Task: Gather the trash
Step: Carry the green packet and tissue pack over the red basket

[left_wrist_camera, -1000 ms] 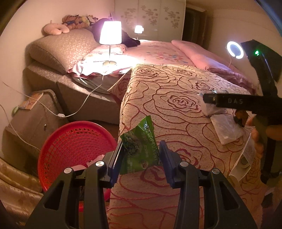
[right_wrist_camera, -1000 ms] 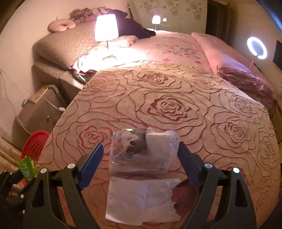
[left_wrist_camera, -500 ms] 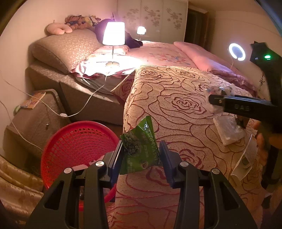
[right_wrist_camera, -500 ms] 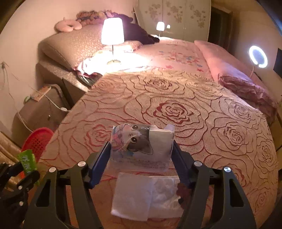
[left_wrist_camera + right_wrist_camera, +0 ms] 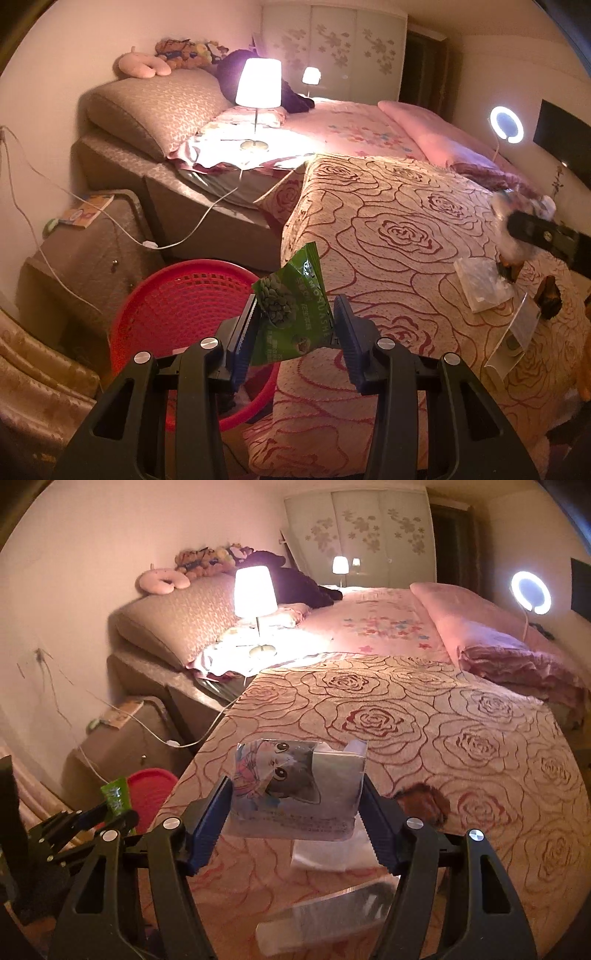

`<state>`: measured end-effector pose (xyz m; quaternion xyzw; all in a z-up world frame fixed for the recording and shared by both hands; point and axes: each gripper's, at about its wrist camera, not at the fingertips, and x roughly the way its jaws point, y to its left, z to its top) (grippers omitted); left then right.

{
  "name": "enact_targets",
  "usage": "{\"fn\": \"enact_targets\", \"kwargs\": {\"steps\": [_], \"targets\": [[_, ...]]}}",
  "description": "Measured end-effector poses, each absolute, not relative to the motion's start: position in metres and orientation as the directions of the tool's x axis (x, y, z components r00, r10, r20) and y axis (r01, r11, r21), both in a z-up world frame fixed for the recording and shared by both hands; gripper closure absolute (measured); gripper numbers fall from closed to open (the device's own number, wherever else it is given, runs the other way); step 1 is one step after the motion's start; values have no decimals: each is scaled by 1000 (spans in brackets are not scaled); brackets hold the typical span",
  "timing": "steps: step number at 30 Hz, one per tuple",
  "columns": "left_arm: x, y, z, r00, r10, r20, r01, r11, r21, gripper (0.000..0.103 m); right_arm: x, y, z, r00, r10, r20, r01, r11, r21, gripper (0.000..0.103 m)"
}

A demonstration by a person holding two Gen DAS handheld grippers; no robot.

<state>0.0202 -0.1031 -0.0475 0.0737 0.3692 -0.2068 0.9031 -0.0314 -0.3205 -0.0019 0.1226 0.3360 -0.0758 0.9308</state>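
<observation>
Two pieces of trash are held, none visibly binned yet. The left gripper (image 5: 295,328) is clamped on a green snack wrapper (image 5: 293,306), lower centre of the left wrist view, with the wrapper's top corner sticking up above the pads. The red basket (image 5: 177,295) is seen just left of and below that wrapper, beside the rose-patterned bedspread (image 5: 388,229); its inside is mostly hidden by the gripper, so contents cannot be told. The right gripper (image 5: 297,812) is closed on a cat-print tissue pack (image 5: 295,786), centre of the right wrist view, pads pressed against both its sides, the pack lifted clear of the bedspread. Left on the bed, lower part of the right wrist view: a white crumpled sheet (image 5: 325,856) under the pack, a clear plastic wrapper (image 5: 332,912) nearer the bottom edge, and a brown scrap (image 5: 424,805) just right of the pack. The task is judged to be in its early-to-middle part: two items gripped but still to be dropped in the basket, at least three more still to be picked up.
</observation>
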Motion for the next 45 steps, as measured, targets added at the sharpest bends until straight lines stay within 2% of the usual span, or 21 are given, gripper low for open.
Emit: {"fn": "enact_targets", "kwargs": {"steps": [8,45], "targets": [[18,-97,-43,653,-309,-692,415,910,-15,63,-52,-313,3,782,-54,-620,209,961,181,38],[35,-62,-50,662,-268,-700,341,939,-37,63,-38,-282,-16,750,3,-661,143,975,167,38]]}}
